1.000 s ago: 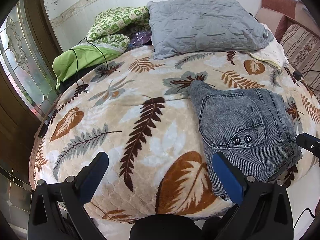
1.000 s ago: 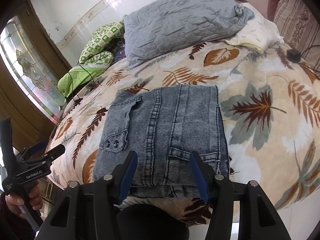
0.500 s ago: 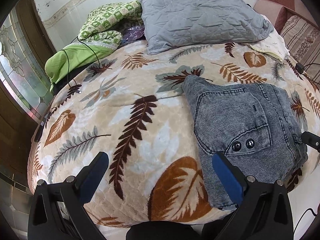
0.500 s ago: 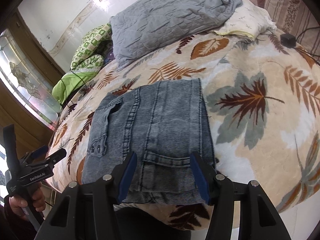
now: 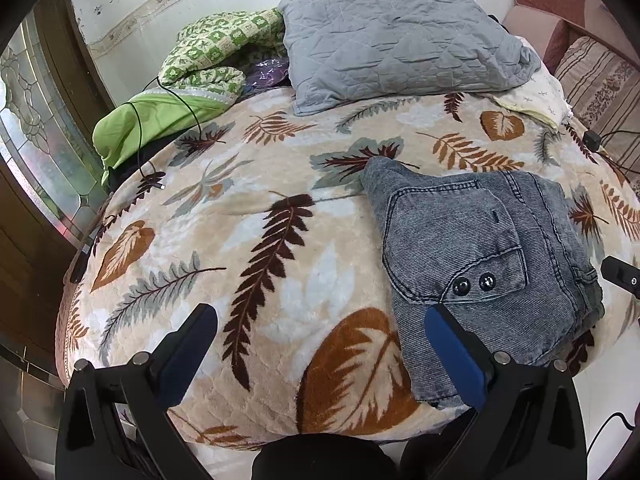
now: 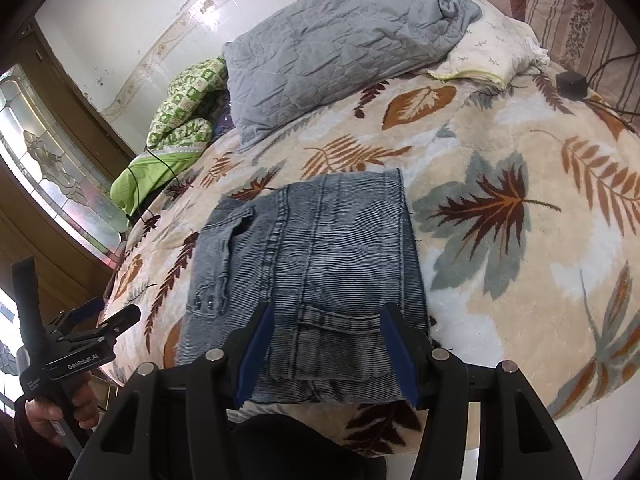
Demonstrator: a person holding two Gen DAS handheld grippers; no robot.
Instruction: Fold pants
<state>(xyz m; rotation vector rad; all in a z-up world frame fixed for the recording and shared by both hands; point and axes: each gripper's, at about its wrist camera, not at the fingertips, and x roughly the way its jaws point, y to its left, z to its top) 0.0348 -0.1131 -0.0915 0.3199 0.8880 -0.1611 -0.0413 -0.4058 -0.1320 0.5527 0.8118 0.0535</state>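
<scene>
The grey denim pants (image 5: 472,256) lie folded into a compact rectangle near the front edge of the bed; they also show in the right wrist view (image 6: 312,272). A pocket flap with two dark snaps faces up. My left gripper (image 5: 320,320) is open and empty, hovering over the leaf-print blanket to the left of the pants. It also shows at the left of the right wrist view (image 6: 116,316). My right gripper (image 6: 326,316) is open over the near edge of the pants and grips nothing. Its tip shows in the left wrist view (image 5: 620,276).
The bed carries a leaf-print blanket (image 5: 256,216). A grey quilted pillow (image 5: 396,40) and a cream pillow (image 6: 488,48) lie at the head. Green bedding (image 5: 168,112) with a black cable lies at the far left. A black charger (image 6: 572,84) sits at the right.
Both grippers have drifted slightly over the bed, and the right one has come a little closer to the pants. The folded pants have not moved.
</scene>
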